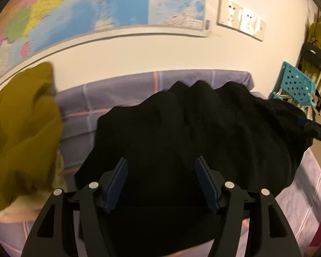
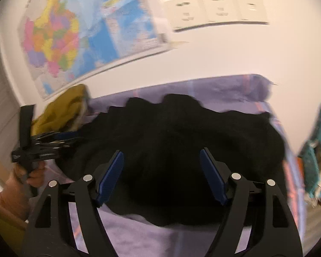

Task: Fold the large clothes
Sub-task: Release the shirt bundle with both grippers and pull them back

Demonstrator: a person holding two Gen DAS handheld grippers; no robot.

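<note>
Lying rumpled on the lilac bedsheet [image 2: 224,87], the black garment [image 1: 192,124] sits below both wide-open grippers, left gripper [image 1: 161,184] and right gripper [image 2: 161,177].

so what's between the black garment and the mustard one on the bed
A strip of bare purple checked bedsheet separates the black garment from the mustard garment; nothing else lies there. It shows best in the left wrist view.

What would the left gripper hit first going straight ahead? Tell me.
Most likely the black garment: it fills the space between and beyond the open left gripper. Depth is hard to judge.
</note>
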